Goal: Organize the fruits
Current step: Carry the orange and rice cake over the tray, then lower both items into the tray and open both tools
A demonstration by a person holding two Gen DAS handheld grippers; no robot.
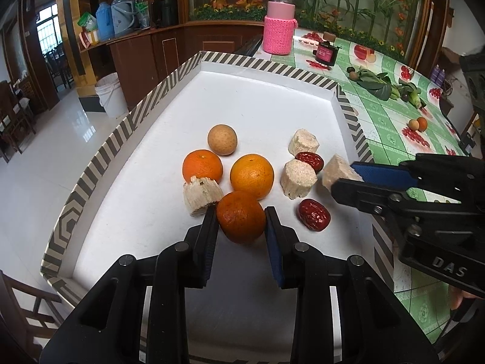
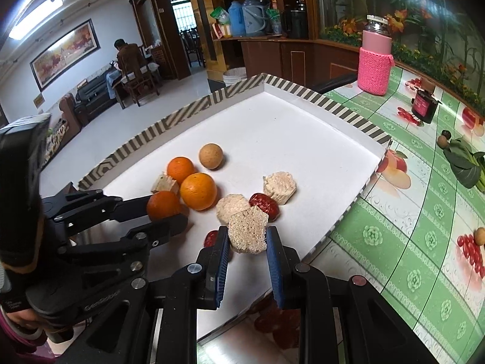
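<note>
A white tray (image 1: 266, 97) with a striped rim holds the fruit. My left gripper (image 1: 241, 212) is shut on a small dark orange mandarin (image 1: 239, 224) near the tray's front. Behind it lie two brighter oranges (image 1: 251, 176), a round brown fruit (image 1: 222, 139), pale fibrous chunks (image 1: 298, 179) and two red dates (image 1: 313, 214). My right gripper (image 2: 247, 232) is shut on another pale chunk (image 2: 247, 236), low over the tray beside a date (image 2: 264, 204). In the right wrist view the left gripper (image 2: 166, 212) grips the mandarin (image 2: 162, 203) at left.
The tray sits on a green patterned tablecloth (image 2: 409, 242). On the cloth stand a bottle in a pink knit sleeve (image 1: 279, 30) and a dark jar (image 1: 326, 53), with leafy greens (image 1: 379, 85) and small round fruits (image 1: 417, 124). A person sits in the far room (image 2: 127, 54).
</note>
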